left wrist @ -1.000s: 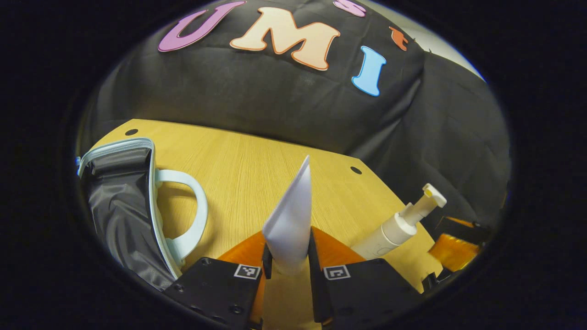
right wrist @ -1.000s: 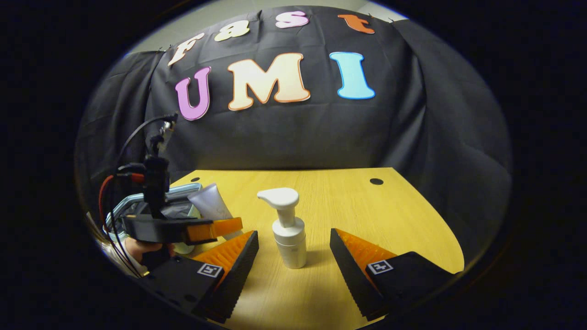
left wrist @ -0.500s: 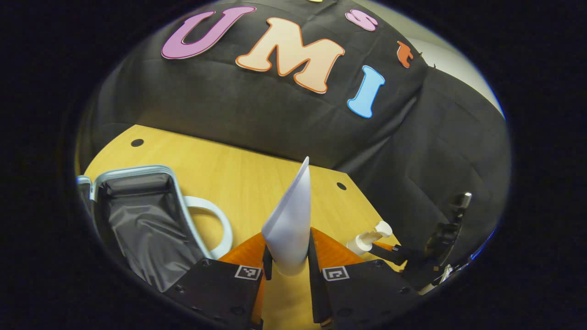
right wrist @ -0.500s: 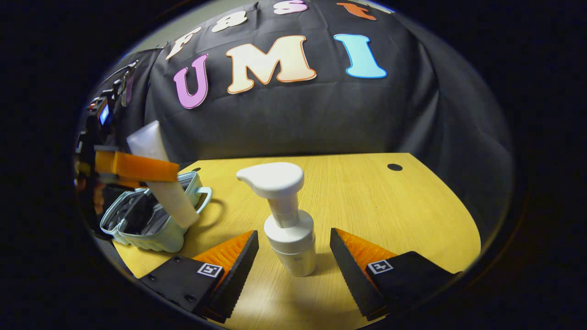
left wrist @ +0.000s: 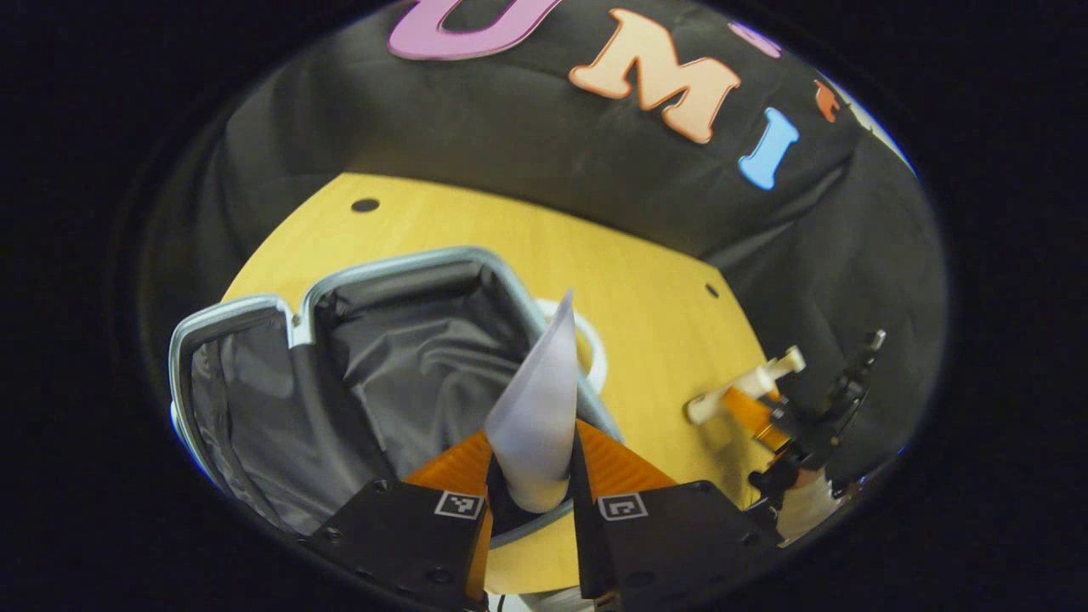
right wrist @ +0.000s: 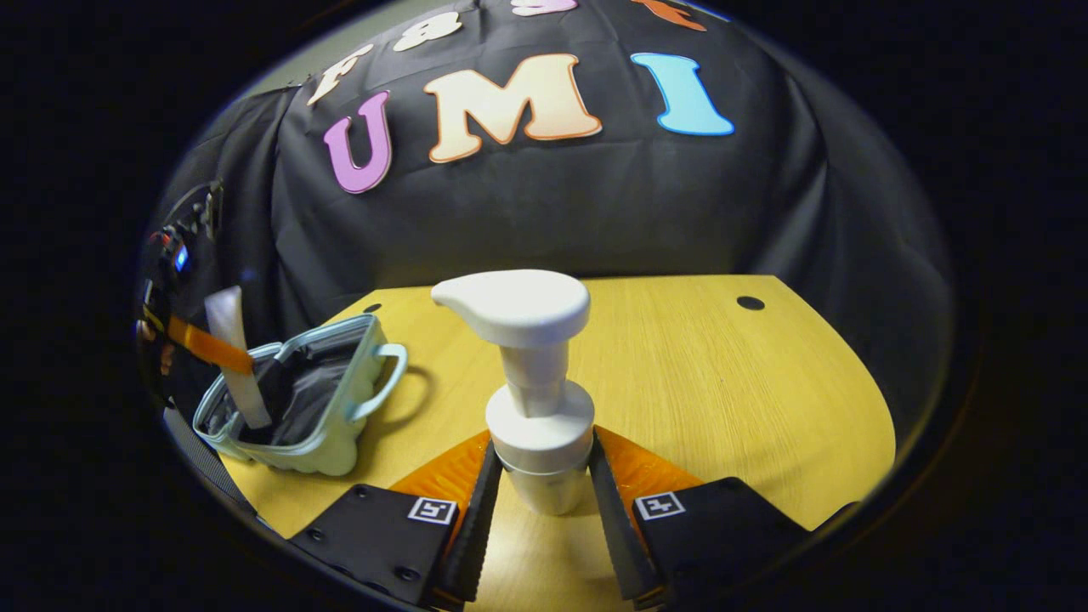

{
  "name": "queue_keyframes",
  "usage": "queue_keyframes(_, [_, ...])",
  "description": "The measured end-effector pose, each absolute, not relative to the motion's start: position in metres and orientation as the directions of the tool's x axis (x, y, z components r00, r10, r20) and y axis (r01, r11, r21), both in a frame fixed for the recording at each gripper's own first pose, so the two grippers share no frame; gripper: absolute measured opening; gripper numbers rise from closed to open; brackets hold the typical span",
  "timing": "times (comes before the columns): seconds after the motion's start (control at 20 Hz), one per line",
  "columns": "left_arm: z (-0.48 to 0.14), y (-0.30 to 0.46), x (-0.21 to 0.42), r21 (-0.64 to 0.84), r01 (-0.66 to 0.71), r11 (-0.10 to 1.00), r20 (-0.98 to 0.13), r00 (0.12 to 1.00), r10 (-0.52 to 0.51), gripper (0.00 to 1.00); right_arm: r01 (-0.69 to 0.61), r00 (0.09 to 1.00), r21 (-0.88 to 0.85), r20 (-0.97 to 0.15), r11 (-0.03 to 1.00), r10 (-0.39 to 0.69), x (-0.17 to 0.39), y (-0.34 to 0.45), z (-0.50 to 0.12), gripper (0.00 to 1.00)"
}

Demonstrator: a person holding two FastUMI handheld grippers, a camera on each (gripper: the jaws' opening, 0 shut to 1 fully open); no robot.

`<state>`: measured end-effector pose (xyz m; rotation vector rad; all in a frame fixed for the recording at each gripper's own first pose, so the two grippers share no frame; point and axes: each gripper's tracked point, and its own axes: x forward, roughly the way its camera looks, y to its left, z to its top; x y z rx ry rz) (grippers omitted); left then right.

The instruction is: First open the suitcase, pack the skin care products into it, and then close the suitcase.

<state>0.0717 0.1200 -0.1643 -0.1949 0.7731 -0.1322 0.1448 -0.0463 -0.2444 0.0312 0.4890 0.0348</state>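
My left gripper (left wrist: 533,459) is shut on a white squeeze tube (left wrist: 535,408), holding it above the open pale-blue suitcase (left wrist: 399,263) with its dark grey lining. In the right gripper view that tube (right wrist: 234,357) stands tilted over the open suitcase (right wrist: 327,442) at the left. My right gripper (right wrist: 541,476) is shut on the body of a white pump bottle (right wrist: 535,399) that stands upright on the wooden table (right wrist: 722,382). The left gripper view shows that pump bottle (left wrist: 748,387) and the right gripper (left wrist: 769,421) farther off at the right.
The suitcase's white handle (right wrist: 387,382) sticks out toward the table's middle. Black cloth walls close in the table at the back and sides. Two small dark holes (right wrist: 750,303) mark the tabletop near the back edge.
My left gripper carried the tube left, over the open suitcase. My right gripper moved forward around the pump bottle and shut on it.
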Motion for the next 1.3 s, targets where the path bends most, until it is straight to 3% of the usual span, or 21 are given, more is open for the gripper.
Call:
queue_keyframes(0.15, [-0.189,0.140,0.062,-0.254,0.022,0.967,-0.758,0.617,-0.213,0.34,-0.095,0.889,0.090,-0.441,0.991,0.125,0.143,0.007,-0.202,0.61])
queue_keyframes(0.35, [-0.213,0.159,0.068,-0.284,-0.013,0.959,-0.797,0.559,-0.228,0.34,-0.206,0.858,0.172,-0.441,0.963,0.262,0.141,0.091,-0.173,0.61])
queue_keyframes(0.6, [-0.218,0.166,0.077,-0.325,-0.032,0.945,-0.800,0.543,-0.256,0.37,-0.334,0.775,0.187,-0.504,0.924,0.382,0.138,0.168,-0.188,0.61])
queue_keyframes(0.65, [-0.214,0.169,0.076,-0.328,-0.033,0.944,-0.794,0.552,-0.256,0.33,-0.351,0.756,0.197,-0.517,0.915,0.402,0.139,0.182,-0.192,0.61])
queue_keyframes(0.75, [-0.202,0.173,0.078,-0.343,-0.037,0.939,-0.766,0.590,-0.257,0.66,-0.379,0.722,0.193,-0.551,0.905,0.419,0.143,0.201,-0.203,0.61])
queue_keyframes(0.9, [-0.169,0.187,0.072,-0.353,-0.050,0.934,-0.707,0.669,-0.231,0.94,-0.406,0.657,0.177,-0.625,0.896,0.421,0.151,0.219,-0.229,0.59])
queue_keyframes(1.1, [-0.122,0.224,0.040,-0.376,-0.117,0.919,-0.597,0.789,-0.144,0.95,-0.409,0.557,0.210,-0.713,0.888,0.425,0.158,0.241,-0.266,0.61])
queue_keyframes(1.3, [-0.088,0.282,-0.007,-0.454,-0.238,0.859,-0.466,0.885,-0.002,0.95,-0.408,0.524,0.164,-0.764,0.898,0.377,0.160,0.243,-0.290,0.61])
